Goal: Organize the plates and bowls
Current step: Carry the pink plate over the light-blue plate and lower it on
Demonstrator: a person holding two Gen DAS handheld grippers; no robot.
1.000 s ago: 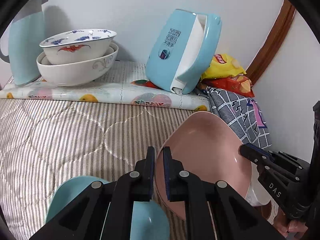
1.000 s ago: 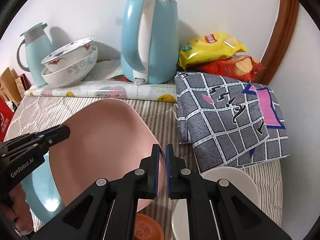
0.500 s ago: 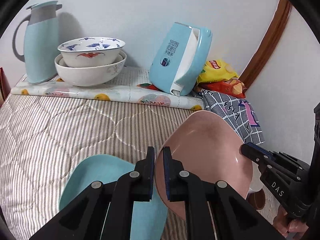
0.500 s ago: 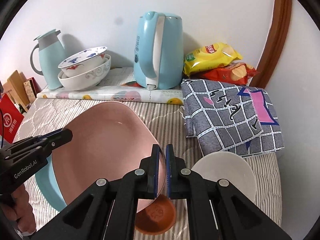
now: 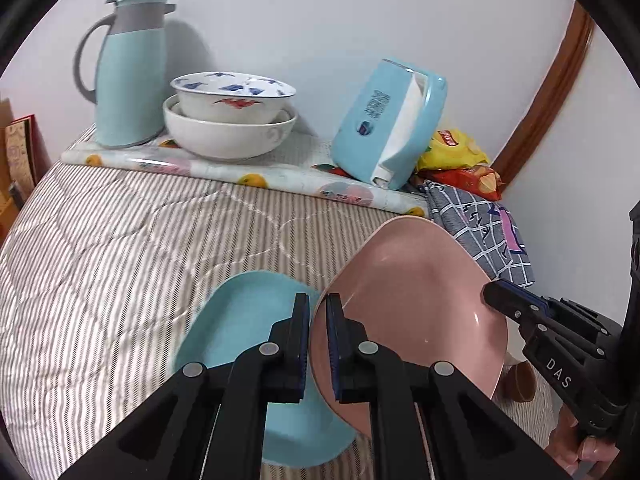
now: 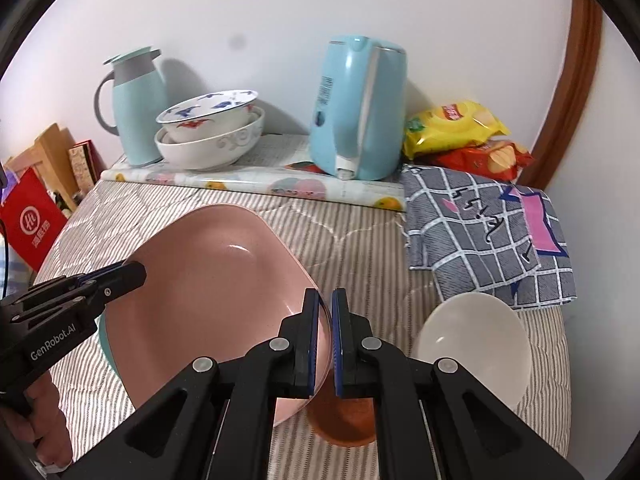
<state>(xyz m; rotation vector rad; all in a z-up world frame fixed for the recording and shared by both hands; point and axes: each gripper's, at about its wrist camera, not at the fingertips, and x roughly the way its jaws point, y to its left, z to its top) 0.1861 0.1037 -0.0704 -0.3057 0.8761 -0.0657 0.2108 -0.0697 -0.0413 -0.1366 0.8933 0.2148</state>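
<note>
Both grippers hold one pink plate (image 5: 416, 300) by opposite rims, lifted and tilted above the striped bed cover. My left gripper (image 5: 317, 312) is shut on its left rim; my right gripper (image 6: 325, 312) is shut on its right rim, with the plate (image 6: 212, 280) spread to the left. A light blue plate (image 5: 248, 320) lies flat under and left of the pink one. A white bowl (image 6: 476, 340) and a small orange-brown bowl (image 6: 344, 420) sit at the front right. Two stacked white bowls (image 5: 230, 120) stand at the back.
At the back, on a fruit-print mat (image 6: 256, 180), stand a blue thermos jug (image 5: 128, 72) and a blue electric kettle (image 6: 360, 108). Snack bags (image 6: 464, 136) and a grey checked cloth (image 6: 488, 232) lie at the right by the wall. Boxes and a red bag (image 6: 32, 220) stand left.
Both grippers have risen and pulled back with the pink plate. More of the blue plate, the white bowl and the orange-brown bowl now shows beneath.
</note>
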